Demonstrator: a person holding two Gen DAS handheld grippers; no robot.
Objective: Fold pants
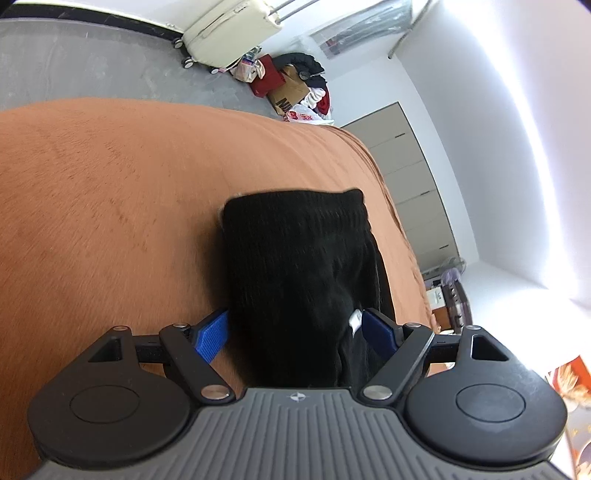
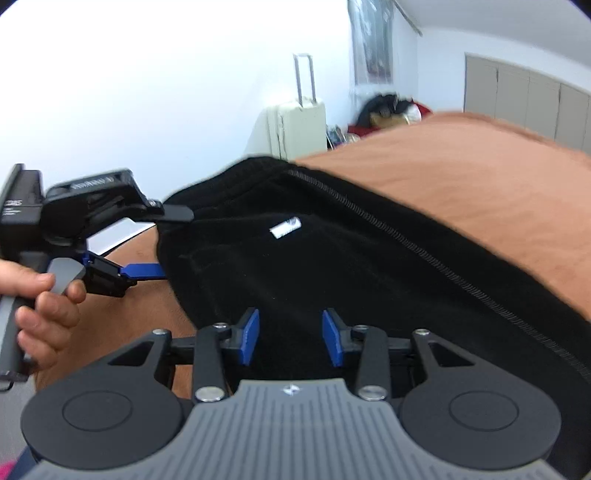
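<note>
— Nearest us, in its own view, the right gripper (image 2: 290, 332) hangs low in the frame with its fingers released, partly apart; only flat cloth lies behind the gap.

— And the left gripper (image 1: 295, 325)?

— Its fingers are spread wide, but black cloth fills the space from pad to pad. I'd say it is grasping a thick folded edge of the pants (image 2: 332, 277). A hand (image 2: 44, 306) at the left edge of the right view works the handle.

— Where do the pants lie?

— On the bed (image 1: 110, 184), across its rust-coloured cover, running from the left gripper at centre left towards the lower right. A white label (image 2: 286, 227) faces up.

— So how should this fold go?

— I'd pinch the near edge with the right one, level with the left, so both corners travel together. Carry them low and lay the seams edge on edge. The knit looks soft and heavy; one corner lagging would skew the fold.

— Anything in the way?

— No. The suitcase (image 1: 229, 33) and wardrobe (image 1: 413, 192) stand well apart, far off.
</note>
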